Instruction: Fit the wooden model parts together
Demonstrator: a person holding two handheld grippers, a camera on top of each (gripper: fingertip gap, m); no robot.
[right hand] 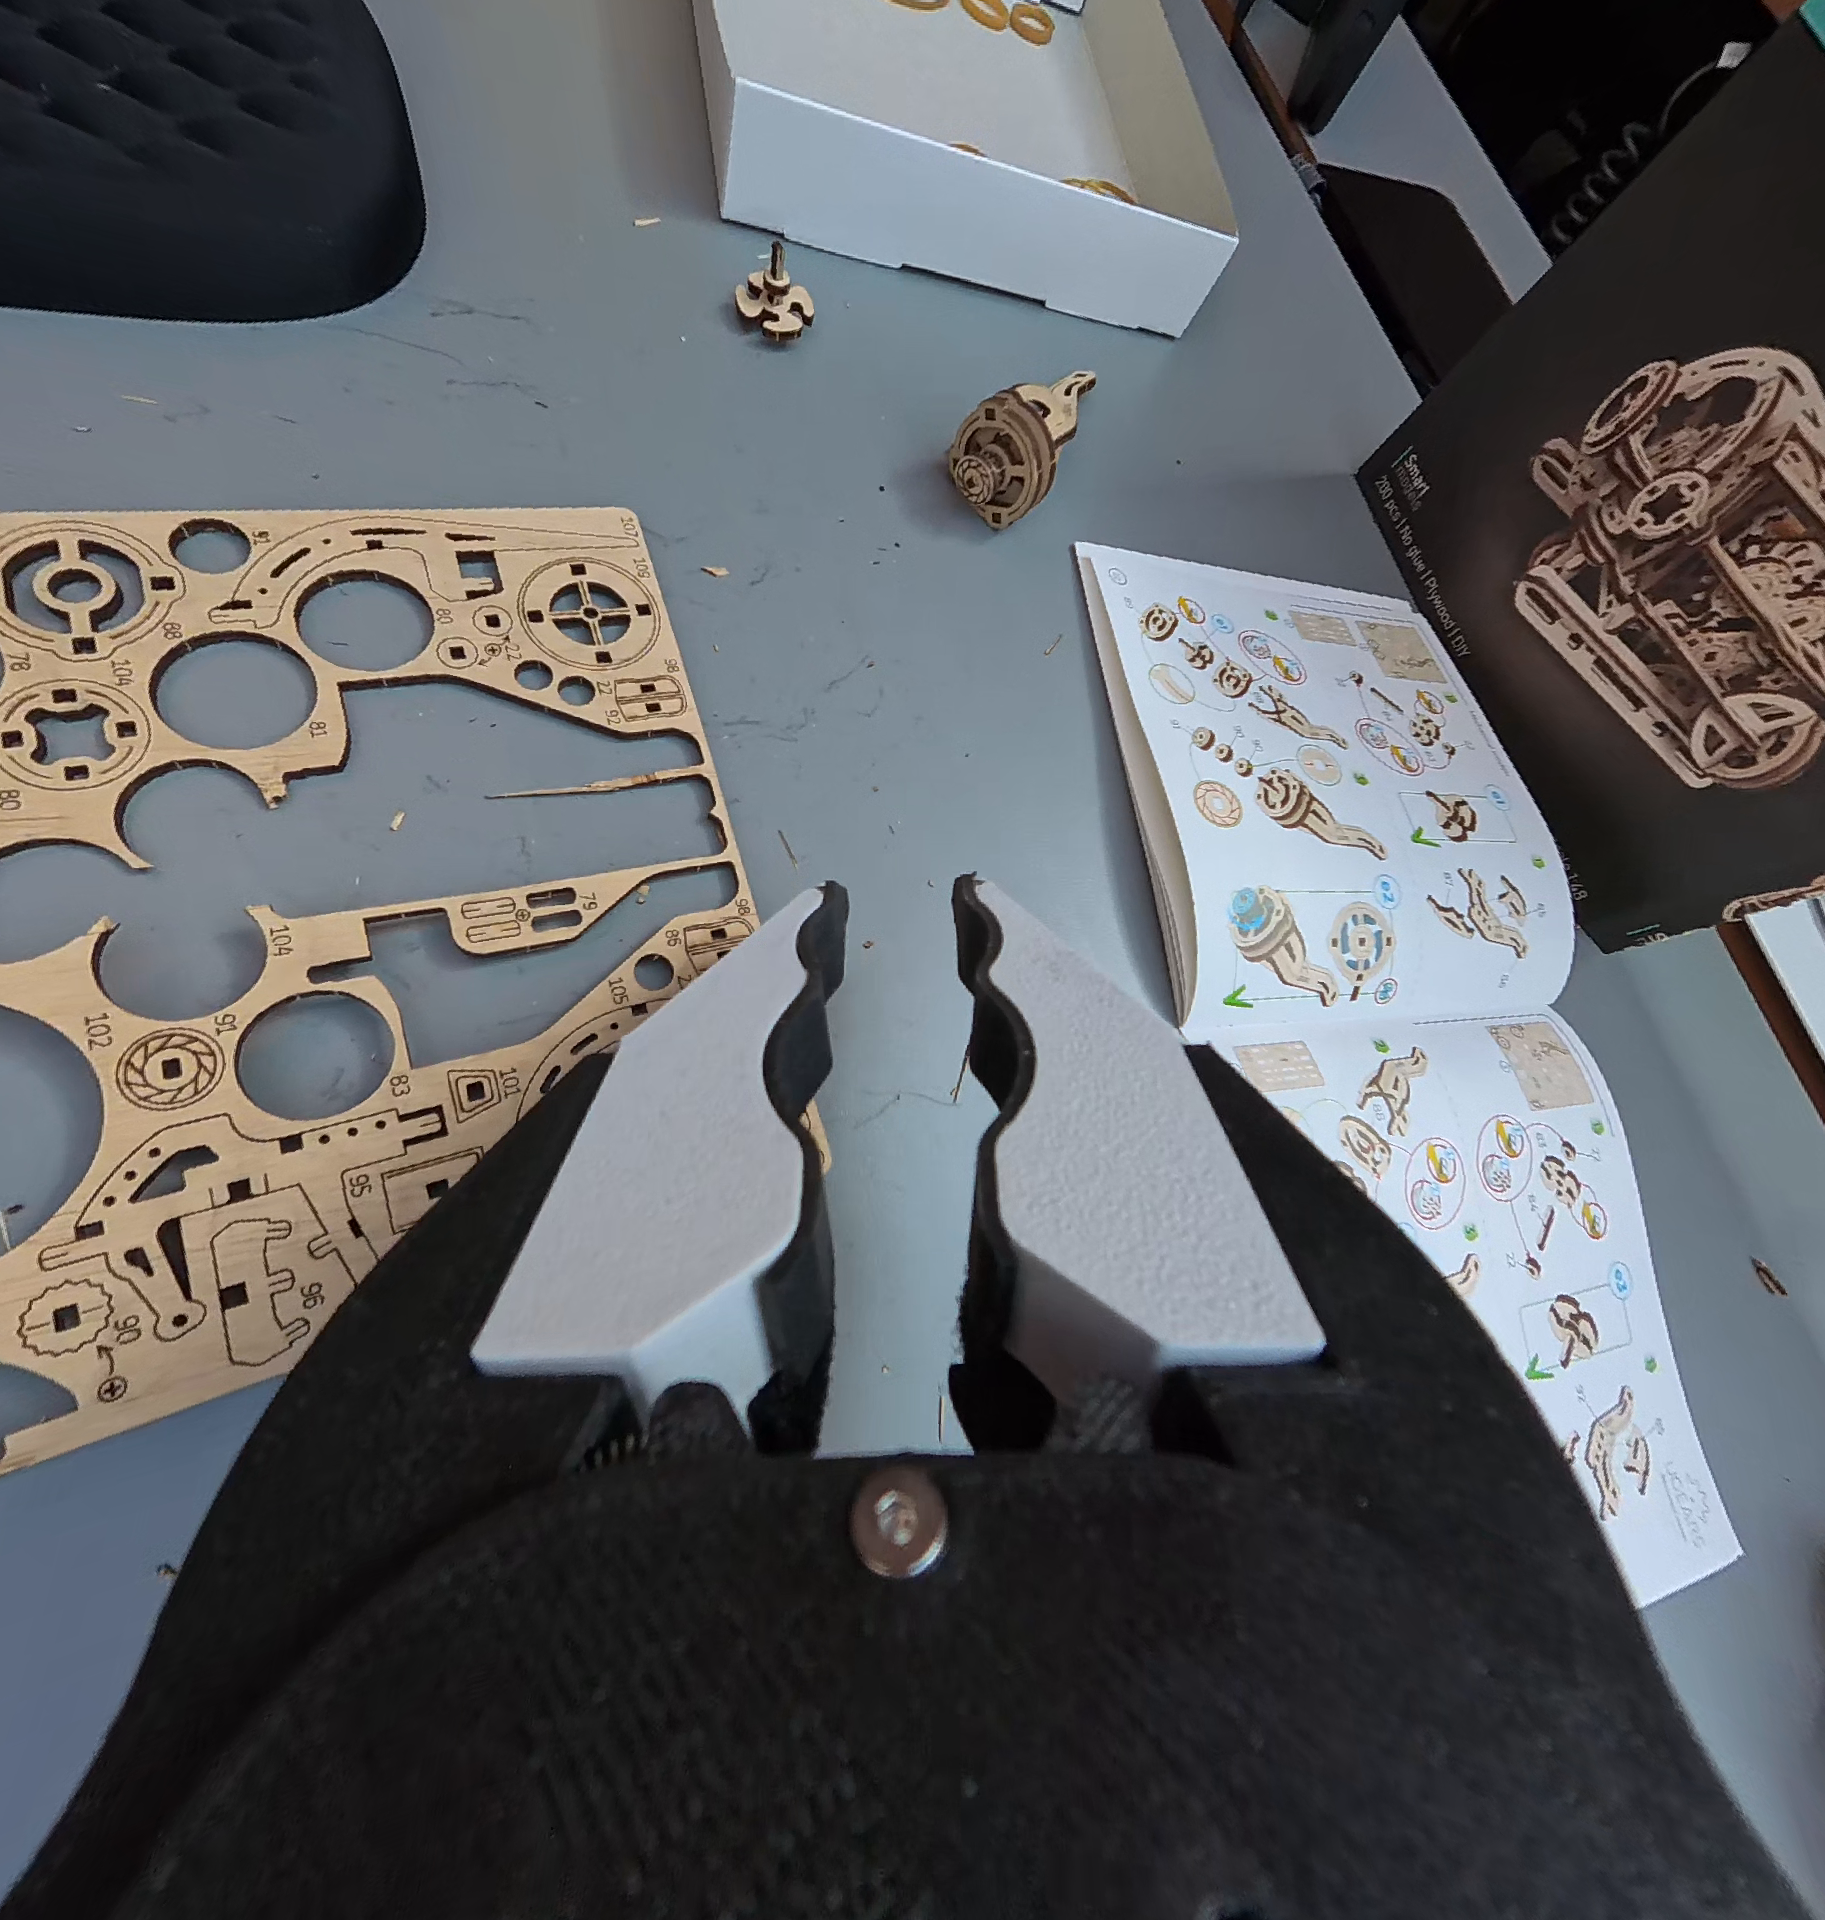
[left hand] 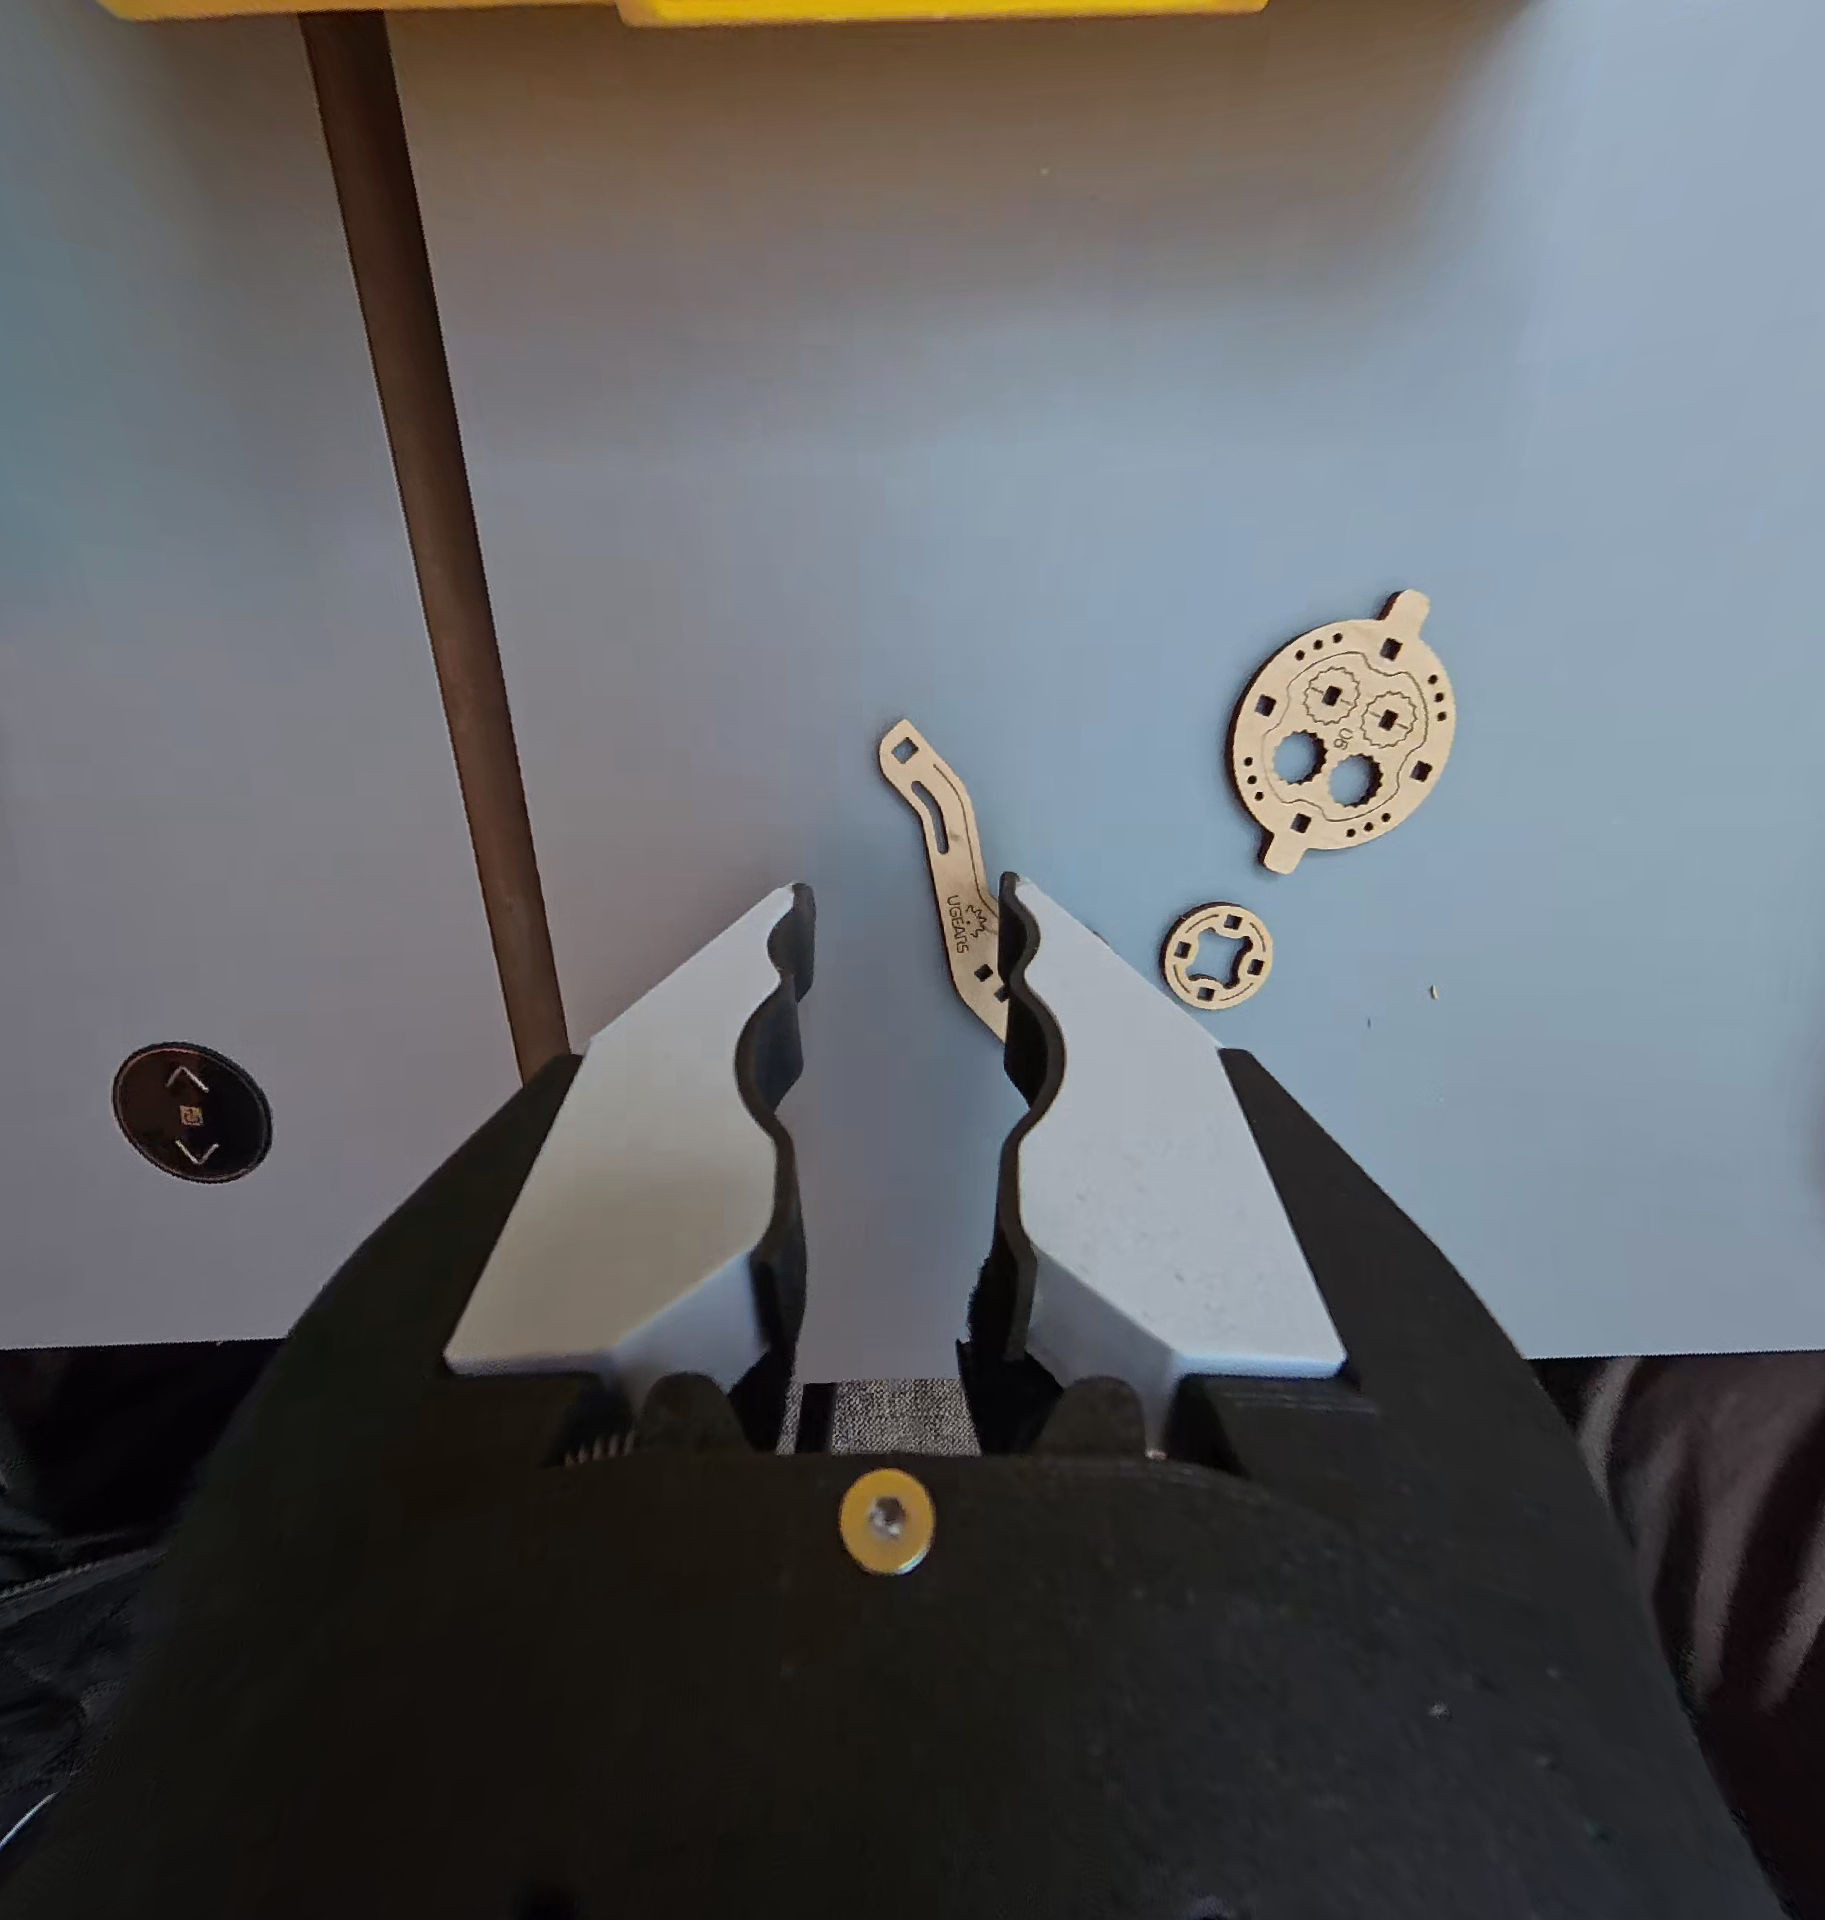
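In the left wrist view, three flat wooden parts lie on the blue table: a curved slotted arm (left hand: 944, 862), a round plate with gear cut-outs (left hand: 1344, 729) and a small ring (left hand: 1216, 956). My left gripper (left hand: 906, 896) is open and empty, low over the table, with the arm's lower end just beside its right finger. In the right wrist view, my right gripper (right hand: 892, 894) is open and empty above the grey table. A laser-cut plywood sheet (right hand: 368, 831) lies to its left. A small assembled wooden drum (right hand: 1012, 452) and a small spindle piece (right hand: 775, 301) lie farther ahead.
An open instruction booklet (right hand: 1386, 1039) lies right of the right gripper, a dark product box (right hand: 1666, 623) behind it, a white box (right hand: 970, 197) at the back. A dark cushion (right hand: 160, 145) sits back left. A dark rod (left hand: 420, 540) and round button (left hand: 191, 1112) are left of the left gripper. Across from one pair of fingers to the other is roughly 50 cm. My right gripper is the nearer one to the small assembled wooden drum (right hand: 1012, 452): about 15 cm, against 40 cm. The left gripper is farther from the small spindle piece (right hand: 775, 301), some 35 cm, than the right, some 20 cm.
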